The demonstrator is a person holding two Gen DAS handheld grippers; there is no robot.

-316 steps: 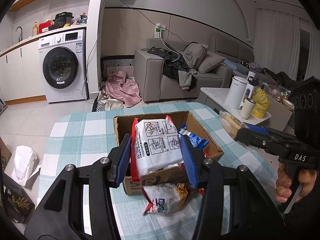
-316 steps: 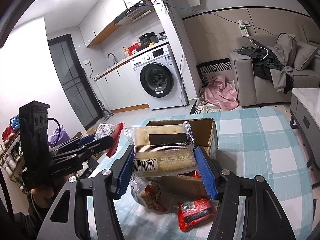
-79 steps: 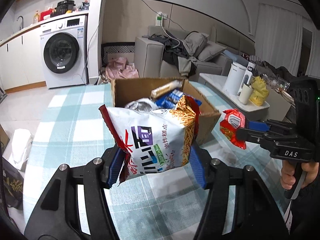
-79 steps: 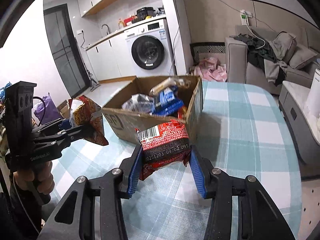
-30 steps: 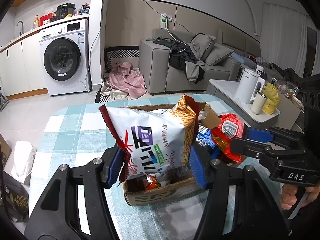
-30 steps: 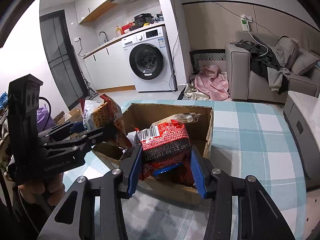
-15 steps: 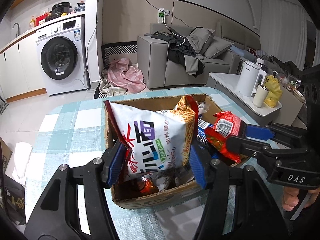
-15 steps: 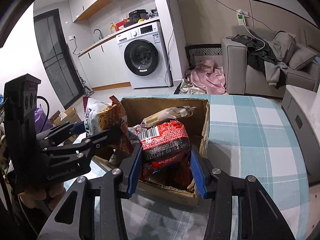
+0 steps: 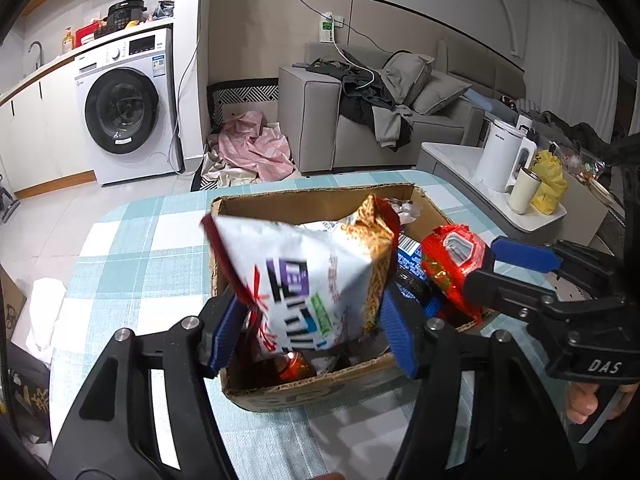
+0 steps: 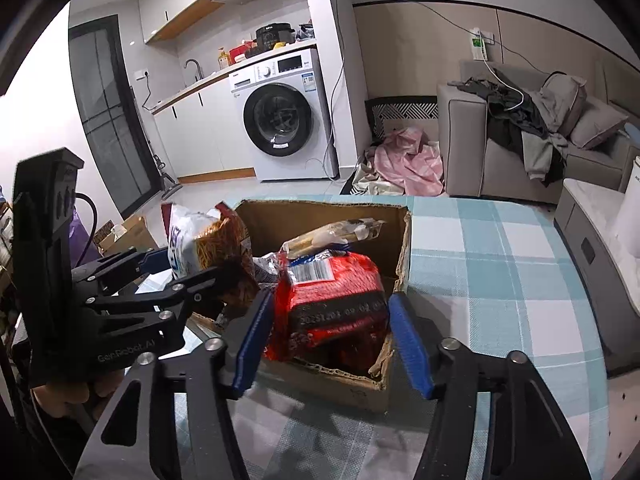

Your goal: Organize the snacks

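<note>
Your left tool [image 9: 312, 320] and right tool [image 10: 332, 338] are both opening, letting the white crinkly noodle-snack bag [image 9: 304, 276] and the red foil packet [image 10: 334, 300] between their pads drop into the nearly full brown cardboard box [image 10: 320, 216] just ahead; no snacks show on the checked desk [image 10: 500, 248].

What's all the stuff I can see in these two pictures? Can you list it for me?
Cardboard box: one, brown, on the table, full of snacks.
Chip bag: one, white and orange, over the box, between the left gripper's opening jaws.
Red packet: one, red, over the box, between the right gripper's opening jaws.
Table: one, teal-and-white check cloth.
Washing machine: one, white, by the kitchen counter.
Sofa: one, grey, clothes piled on it.
Kettle: one, white, side table.
Left gripper: black, blue pads.
Right gripper: same.
</note>
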